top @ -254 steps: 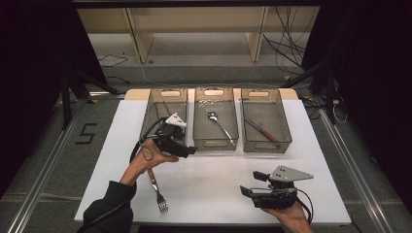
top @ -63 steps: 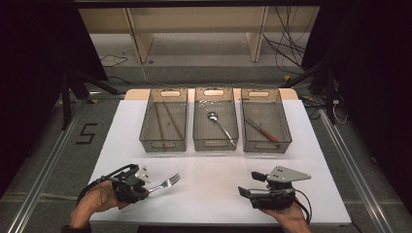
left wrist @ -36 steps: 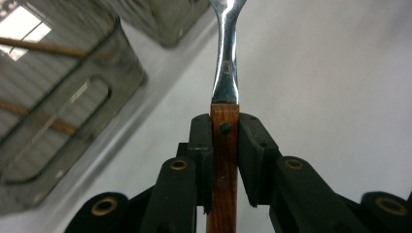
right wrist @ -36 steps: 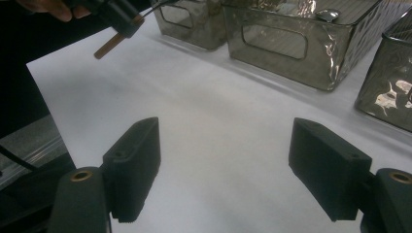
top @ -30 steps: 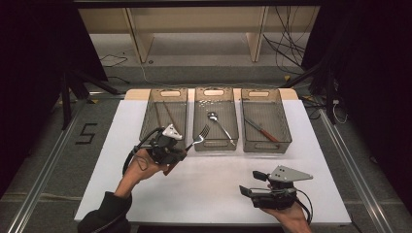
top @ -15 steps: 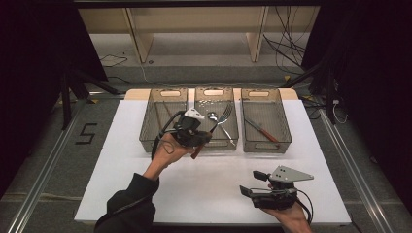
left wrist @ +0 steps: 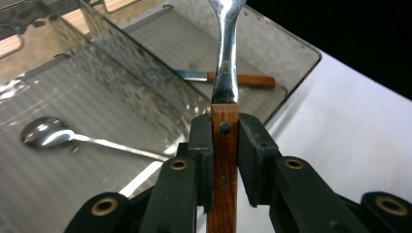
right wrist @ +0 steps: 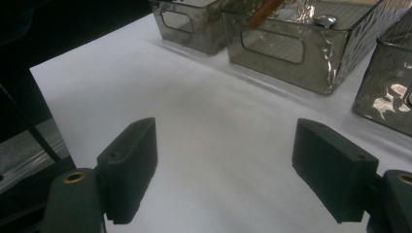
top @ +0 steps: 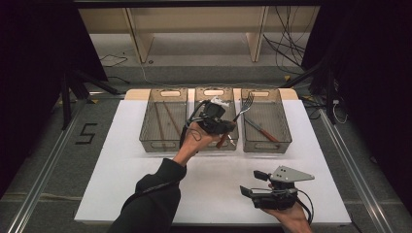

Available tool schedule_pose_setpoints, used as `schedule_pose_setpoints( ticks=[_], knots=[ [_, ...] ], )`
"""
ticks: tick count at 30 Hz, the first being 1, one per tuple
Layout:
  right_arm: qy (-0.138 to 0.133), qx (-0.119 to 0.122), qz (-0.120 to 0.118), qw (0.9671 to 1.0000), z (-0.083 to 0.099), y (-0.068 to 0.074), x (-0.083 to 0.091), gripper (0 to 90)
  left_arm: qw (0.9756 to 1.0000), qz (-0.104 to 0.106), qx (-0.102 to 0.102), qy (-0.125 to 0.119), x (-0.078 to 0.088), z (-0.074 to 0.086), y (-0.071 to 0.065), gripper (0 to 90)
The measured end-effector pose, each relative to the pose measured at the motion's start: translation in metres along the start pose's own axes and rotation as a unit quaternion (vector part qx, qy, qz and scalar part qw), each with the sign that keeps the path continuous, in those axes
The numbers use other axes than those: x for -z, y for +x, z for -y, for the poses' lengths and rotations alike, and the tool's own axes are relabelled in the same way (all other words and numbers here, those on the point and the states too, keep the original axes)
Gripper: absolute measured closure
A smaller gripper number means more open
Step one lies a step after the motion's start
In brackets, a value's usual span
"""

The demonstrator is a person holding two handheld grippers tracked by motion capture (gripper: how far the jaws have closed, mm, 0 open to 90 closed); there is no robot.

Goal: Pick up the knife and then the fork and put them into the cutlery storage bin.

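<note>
- Three clear bins stand side by side at the far edge of the white desk (top: 121, 194): the left bin (top: 163, 120) holds thin sticks, the middle bin (top: 214, 92) a spoon (left wrist: 53, 133), the right bin (top: 266, 120) a wooden-handled knife (top: 261, 130).
- The left tool (top: 228, 127) is clamped on the wooden handle of a fork (top: 243, 108), held in the air over the gap between the middle and right bins, tines up.
- A second ago this tool and fork were above the left bin's near edge; they have since travelled rightward.
- The right tool (top: 248, 190) rests at the near right of the desk, jaws apart and empty, unmoved.
</note>
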State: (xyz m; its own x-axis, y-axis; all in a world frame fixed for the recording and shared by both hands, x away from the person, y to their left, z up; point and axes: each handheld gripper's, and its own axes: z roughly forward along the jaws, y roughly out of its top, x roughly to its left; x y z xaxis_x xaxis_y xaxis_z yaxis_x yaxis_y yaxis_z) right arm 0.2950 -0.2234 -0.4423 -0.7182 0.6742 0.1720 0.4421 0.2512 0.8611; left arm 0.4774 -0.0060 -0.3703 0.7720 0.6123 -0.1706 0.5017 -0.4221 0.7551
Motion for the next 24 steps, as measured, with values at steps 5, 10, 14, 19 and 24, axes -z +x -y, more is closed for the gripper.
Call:
schedule_pose_setpoints(
  ticks=[5, 10, 14, 19, 24],
  knots=[
    [-0.001, 0.0, -0.002, 1.0, 0.0, 0.0, 0.0, 25.4, 1.0, 0.002, 0.0, -0.001, -0.012, -0.011, -0.003, 76.3],
    [0.0, -0.002, -0.004, 1.0, 0.0, -0.001, 0.0, 25.4, 1.0, 0.002, -0.002, -0.008, -0.023, -0.028, -0.008, 76.3],
    [0.0, -0.001, -0.004, 1.0, 0.0, -0.001, 0.0, 25.4, 0.9999, 0.003, -0.003, -0.012, -0.027, -0.035, -0.01, 76.3],
    [-0.001, -0.002, -0.005, 1.0, 0.0, -0.002, 0.001, 25.4, 0.9998, 0.007, -0.001, -0.017, -0.038, -0.046, -0.012, 76.3],
    [-0.001, -0.001, -0.006, 1.0, 0.0, -0.001, 0.001, 25.4, 0.9998, 0.009, -0.001, -0.018, -0.046, -0.049, -0.016, 76.3]
  ],
)
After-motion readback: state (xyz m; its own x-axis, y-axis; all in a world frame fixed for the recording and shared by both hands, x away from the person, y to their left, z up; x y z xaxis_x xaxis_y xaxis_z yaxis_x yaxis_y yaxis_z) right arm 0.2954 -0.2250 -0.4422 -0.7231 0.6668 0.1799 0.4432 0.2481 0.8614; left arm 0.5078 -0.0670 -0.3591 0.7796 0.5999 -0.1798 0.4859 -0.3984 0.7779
